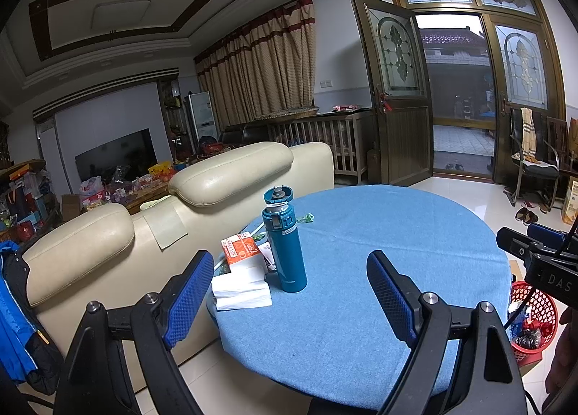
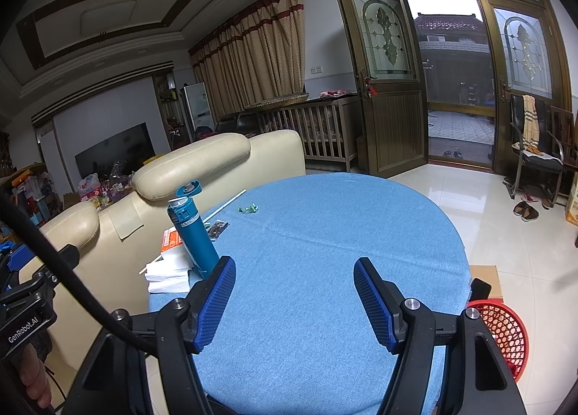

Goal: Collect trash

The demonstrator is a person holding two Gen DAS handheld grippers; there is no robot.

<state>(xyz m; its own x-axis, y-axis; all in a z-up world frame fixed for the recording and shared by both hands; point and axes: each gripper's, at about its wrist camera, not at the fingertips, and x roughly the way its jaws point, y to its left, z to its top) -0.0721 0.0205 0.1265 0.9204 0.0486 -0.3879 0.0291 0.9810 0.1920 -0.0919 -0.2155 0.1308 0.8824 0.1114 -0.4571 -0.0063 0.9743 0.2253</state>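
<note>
**Materials and finishes on and around the round surface**

The round surface [image 2: 325, 234] wears a matt, woven blue cloth. On it stand a smooth teal metal flask with a plastic flip lid [image 1: 285, 252], matt white folded paper napkins [image 1: 242, 288], and a crinkled, glossy green wrapper [image 2: 248, 208]. Each black plastic claw carries rough, knurled blue rubber pads [image 1: 189, 297]. Beside the surface sits a red plastic lattice basket [image 2: 505, 332]; behind, a cream leather sofa [image 1: 231, 176], softly glossy. The floor tiles [image 2: 480, 220] are polished.
</note>
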